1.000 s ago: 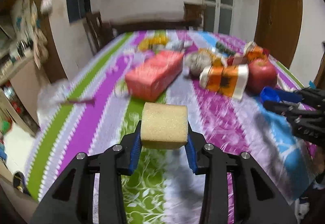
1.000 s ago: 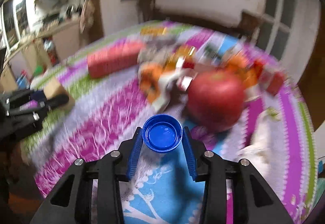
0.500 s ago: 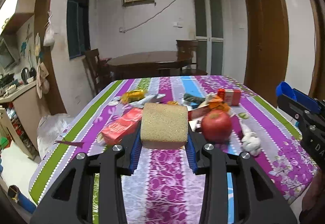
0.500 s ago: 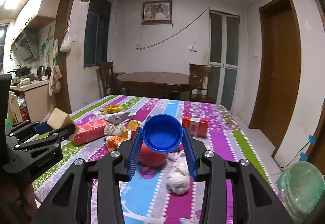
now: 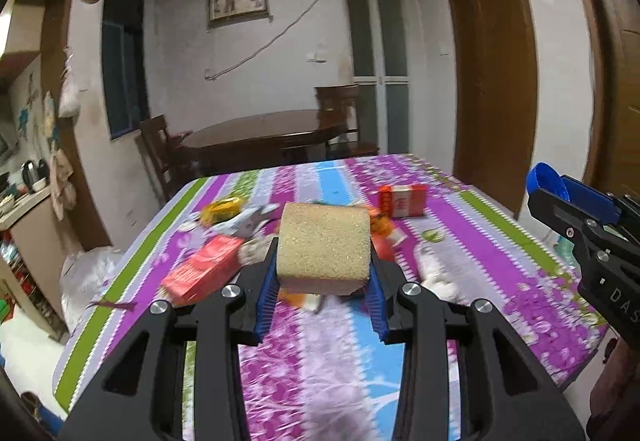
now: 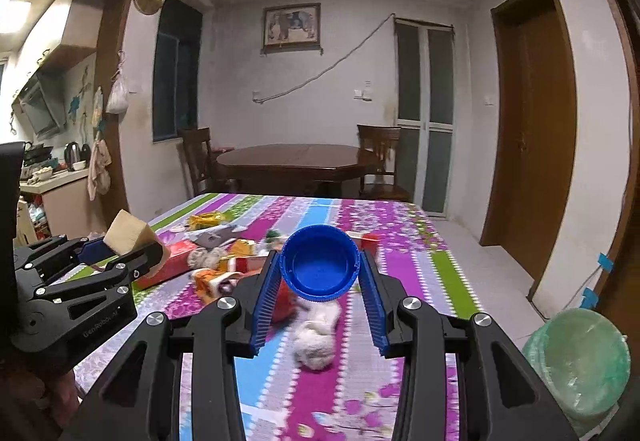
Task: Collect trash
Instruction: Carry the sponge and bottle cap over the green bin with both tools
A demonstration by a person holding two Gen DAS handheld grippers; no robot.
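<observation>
Tabletop [image 5: 500, 241] in striped floral cloth is stretching away toward a dark round table [image 6: 296, 157] and chairs, its right edge giving onto open floor where a green-bagged bin [image 6: 576, 361] is sitting. Litter is crowding its middle: a red carton [image 5: 200, 273], wrappers, a white wad [image 6: 316, 341]. Left tongs [image 5: 324, 293] are clamping a yellow sponge [image 5: 324, 245] above it, and right tongs [image 6: 320, 289] are gripping a blue bottle cap [image 6: 320, 261].
</observation>
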